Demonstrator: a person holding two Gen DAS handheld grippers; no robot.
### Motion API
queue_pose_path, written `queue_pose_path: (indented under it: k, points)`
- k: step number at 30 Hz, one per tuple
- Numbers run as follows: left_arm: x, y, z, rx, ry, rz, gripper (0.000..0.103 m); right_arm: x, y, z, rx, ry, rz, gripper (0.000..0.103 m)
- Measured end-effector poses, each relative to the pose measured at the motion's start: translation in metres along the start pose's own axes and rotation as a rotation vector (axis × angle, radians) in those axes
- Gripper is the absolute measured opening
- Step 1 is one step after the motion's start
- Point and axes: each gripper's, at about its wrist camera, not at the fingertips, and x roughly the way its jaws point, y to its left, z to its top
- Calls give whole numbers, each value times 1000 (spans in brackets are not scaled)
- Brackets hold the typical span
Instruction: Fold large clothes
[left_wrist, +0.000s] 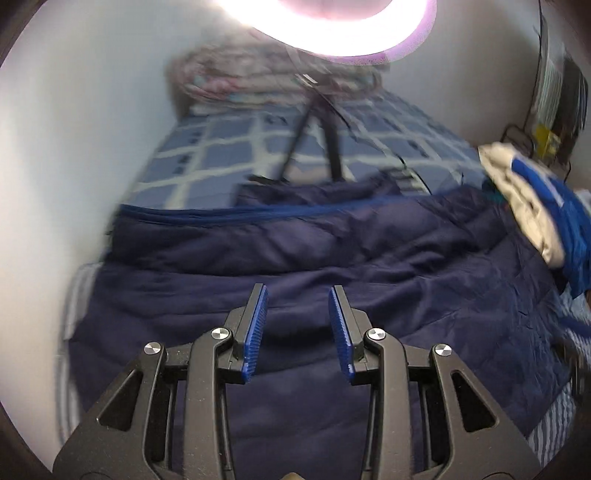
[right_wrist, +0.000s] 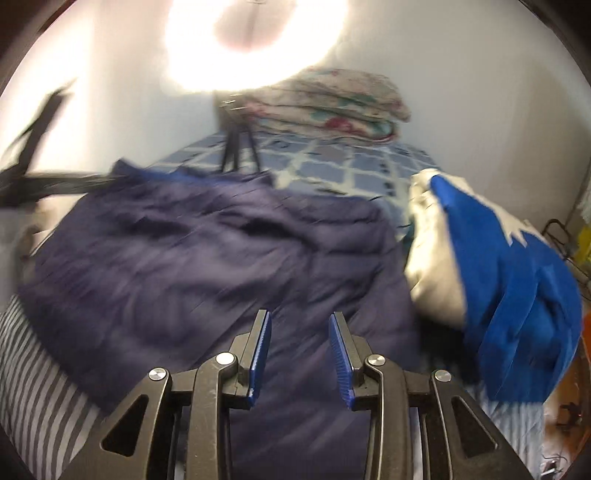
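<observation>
Left gripper (left_wrist: 298, 332) fills the lower centre of its frame, its 2 blue pads (left_wrist: 255, 332) apart, nothing between; right gripper (right_wrist: 300, 356) sits likewise, jaws parted and empty.

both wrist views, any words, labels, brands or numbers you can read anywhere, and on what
None can be read in either view.
Navy garment: plain, no label visible.
Blue and white cloth: white shapes only, no letters made out.
Checked bedsheet: small dark marks in the squares, too blurred to read.
Yellow item by the far wall: too small and blurred to tell.
Left gripper and right gripper: no markings seen.
</observation>
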Motion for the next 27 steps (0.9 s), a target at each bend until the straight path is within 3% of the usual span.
queue_pose_path:
  k: [2, 5, 8, 11, 13, 14, 16, 17, 18, 23, 27]
  points:
    - [22, -15, -2, 2, 25, 1, 34, 4, 10, -13, -15, 26, 25, 33]
    - [64, -25, -8, -1, 78, 75, 34, 16, 19, -26, -50, 61, 24, 33]
    - [87, -26, -17, 3, 103, 102, 35, 28, 22, -39, -41, 95, 38, 33]
    - [79, -18, -15, -32, 106, 77, 34, 19, 17, -44, -12, 85, 47, 33]
    - [49, -7, -19, -79, 64, 16, 35, 6, 7, -46, 38, 65, 69, 33]
    - [35, -2, -22, -85, 42, -5, 35, -4, 0, -49, 73, 51, 71, 35]
    - [2, 1, -36, -71, 7, -39, 35, -21, -16, -57, 153, 32, 49, 62]
    - [-16, 2, -46, -63, -4, -60, 34, -27, -24, -62, 194, 21, 42, 81]
    - [-30, 1, -59, -57, -9, -81, 35, -33, -33, -70, 247, 17, 27, 87]
    - [-52, -21, -104, -14, -12, -112, 35, -37, -72, -106, 506, 61, 19, 87]
    - [-28, -37, -123, -12, 32, -99, 34, -22, -92, -120, 675, 88, 92, 87]
